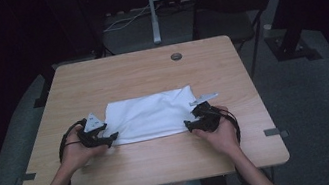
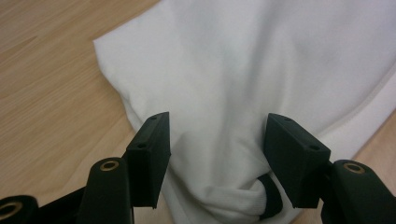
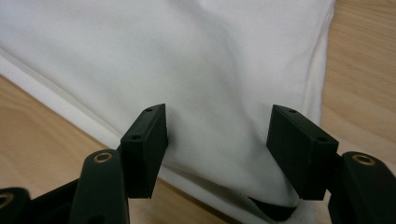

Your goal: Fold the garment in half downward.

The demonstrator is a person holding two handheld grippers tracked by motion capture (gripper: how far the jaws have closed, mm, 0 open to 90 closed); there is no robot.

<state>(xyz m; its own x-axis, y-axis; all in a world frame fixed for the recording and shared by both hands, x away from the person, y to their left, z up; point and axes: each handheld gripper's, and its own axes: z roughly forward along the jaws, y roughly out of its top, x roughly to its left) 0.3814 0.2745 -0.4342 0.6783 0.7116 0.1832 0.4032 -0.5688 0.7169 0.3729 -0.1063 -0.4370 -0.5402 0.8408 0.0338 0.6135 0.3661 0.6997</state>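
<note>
Both the left gripper (image 1: 112,139) and right gripper (image 1: 189,125) stand wide open over the folded white cloth (image 1: 150,115) at mid-frame, its near corners hidden beneath, pads gripping nothing.

A folded white fabric cloth (image 2: 243,79) lies on the light wooden table (image 2: 46,88), its bunched near corner rising between the left gripper (image 2: 217,158)'s two black jaws, which stand apart.
</note>
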